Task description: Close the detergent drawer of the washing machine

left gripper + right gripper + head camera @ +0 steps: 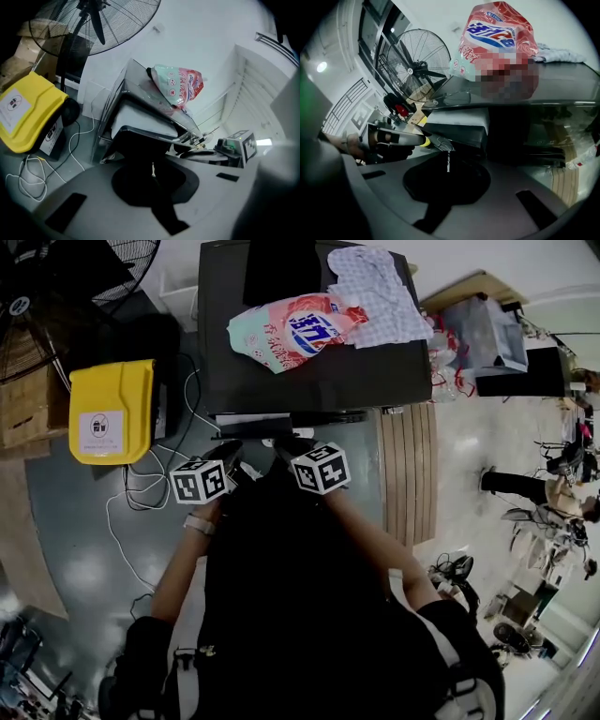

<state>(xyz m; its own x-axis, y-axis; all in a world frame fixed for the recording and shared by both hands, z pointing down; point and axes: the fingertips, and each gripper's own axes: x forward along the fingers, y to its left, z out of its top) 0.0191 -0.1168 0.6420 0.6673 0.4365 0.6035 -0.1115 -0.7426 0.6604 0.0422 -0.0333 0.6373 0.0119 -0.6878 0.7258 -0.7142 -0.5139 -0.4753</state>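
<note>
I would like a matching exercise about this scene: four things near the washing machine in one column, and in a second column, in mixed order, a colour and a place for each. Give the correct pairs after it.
Things
1. detergent bag
2. lidded bin
3. cloth
4. fan

Descriptions
a. yellow, on the floor left of the washing machine
b. pink and pale green, lying on the machine's top
c. dark wire cage, standing beyond the bin
d. pale checks, crumpled at the top's far right corner

Pairs: 1-b, 2-a, 3-d, 4-c
</note>
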